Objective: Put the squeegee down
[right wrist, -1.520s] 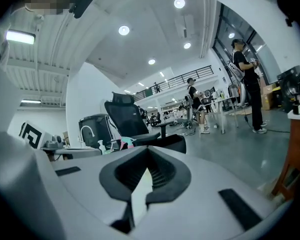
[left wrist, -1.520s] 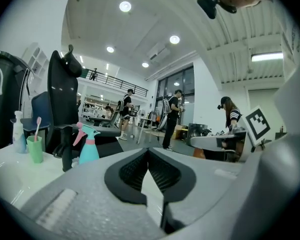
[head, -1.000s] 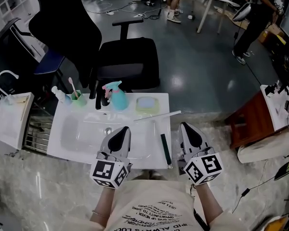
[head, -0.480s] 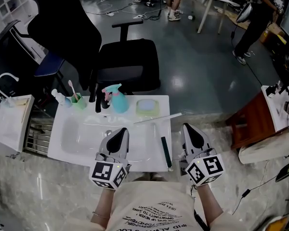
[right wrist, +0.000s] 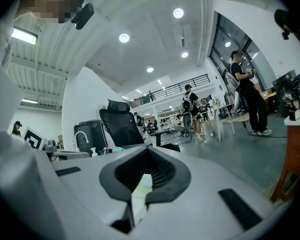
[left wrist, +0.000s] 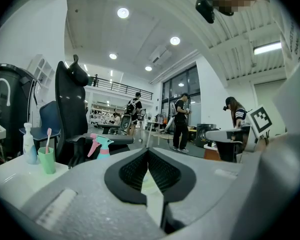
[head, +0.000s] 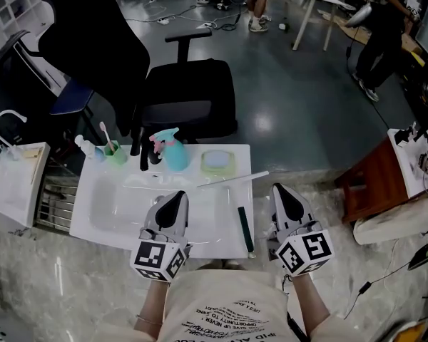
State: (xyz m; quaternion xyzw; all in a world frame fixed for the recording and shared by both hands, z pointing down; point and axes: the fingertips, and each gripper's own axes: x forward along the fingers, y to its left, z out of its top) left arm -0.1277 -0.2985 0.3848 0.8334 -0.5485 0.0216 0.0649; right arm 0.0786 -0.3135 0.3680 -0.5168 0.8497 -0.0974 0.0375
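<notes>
The squeegee [head: 245,227], a narrow dark bar, lies on the right rim of the white sink counter [head: 100,216], lengthwise toward me. A thin white rod [head: 232,179] rests slantwise just beyond it. My left gripper [head: 175,197] hovers over the front of the basin, shut and empty; in the left gripper view its pads [left wrist: 148,151] meet at the tip. My right gripper [head: 278,189] hangs just off the counter's right edge, beside the squeegee and apart from it. It is shut with nothing held, as the right gripper view [right wrist: 146,151] shows.
Along the counter's back stand a pump bottle [head: 85,147], a green cup with a toothbrush [head: 115,150], a black faucet [head: 144,152], a teal spray bottle [head: 172,152] and a green soap dish [head: 218,160]. A black office chair [head: 189,91] stands behind; a wooden stool [head: 371,177] at right.
</notes>
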